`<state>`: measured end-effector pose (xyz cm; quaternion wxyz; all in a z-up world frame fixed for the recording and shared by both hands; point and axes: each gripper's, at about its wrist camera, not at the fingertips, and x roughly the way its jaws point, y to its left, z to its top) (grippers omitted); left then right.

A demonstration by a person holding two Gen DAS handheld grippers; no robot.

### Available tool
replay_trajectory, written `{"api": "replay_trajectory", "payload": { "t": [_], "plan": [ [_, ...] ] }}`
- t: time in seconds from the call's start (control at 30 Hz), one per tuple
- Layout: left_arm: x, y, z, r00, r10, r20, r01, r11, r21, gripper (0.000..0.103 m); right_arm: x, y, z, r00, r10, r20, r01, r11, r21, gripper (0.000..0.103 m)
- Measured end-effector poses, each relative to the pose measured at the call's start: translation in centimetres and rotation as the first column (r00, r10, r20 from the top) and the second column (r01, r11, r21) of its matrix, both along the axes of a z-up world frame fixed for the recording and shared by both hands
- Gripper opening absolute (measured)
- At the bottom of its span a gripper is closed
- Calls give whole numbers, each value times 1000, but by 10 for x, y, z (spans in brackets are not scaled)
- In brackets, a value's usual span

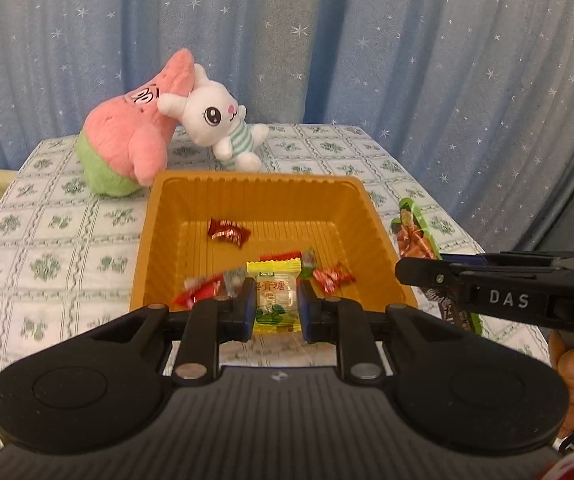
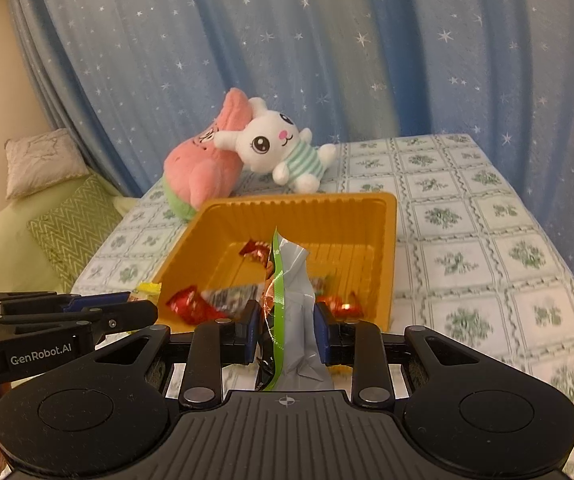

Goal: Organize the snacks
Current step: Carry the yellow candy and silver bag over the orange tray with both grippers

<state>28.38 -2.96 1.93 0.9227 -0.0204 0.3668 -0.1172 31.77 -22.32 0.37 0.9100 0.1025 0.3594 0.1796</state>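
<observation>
Left gripper (image 1: 275, 307) clamping yellow-green candy packet (image 1: 274, 295), right gripper (image 2: 285, 330) pinching green-silver snack pouch (image 2: 293, 312), both tilted down over ribbed orange plastic tray (image 1: 271, 188) holding red wrapped candies (image 1: 227, 233)

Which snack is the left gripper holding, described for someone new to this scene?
Find the orange tray on the patterned tablecloth, in front of two plush toys. At its near edge, the left gripper pinches a small yellow candy packet. Unlike the red-wrapped candies in the tray, it is yellow, with green print at the bottom.

The tray (image 1: 271, 196) is ribbed, faintly glossy plastic. Wrappers (image 1: 229, 233) shine like foil. The grippers (image 1: 275, 304) are matt black plastic. The two toys (image 1: 127, 136) are plush; the tablecloth (image 1: 47, 240) is printed cloth.
</observation>
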Motion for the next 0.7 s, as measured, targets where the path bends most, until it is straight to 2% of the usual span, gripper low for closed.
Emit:
{"api": "replay_trajectory", "payload": {
  "t": [0.37,0.7],
  "plan": [
    [47,-5,-12,1000,-10,-19,11,1000,23,19,45,3,-10,999,-40,-17,40,999,2,29],
    [69,-12,-35,998,-14,-60,15,1000,15,21,59,0,-21,998,-62,-31,62,998,1,29]
  ]
}}
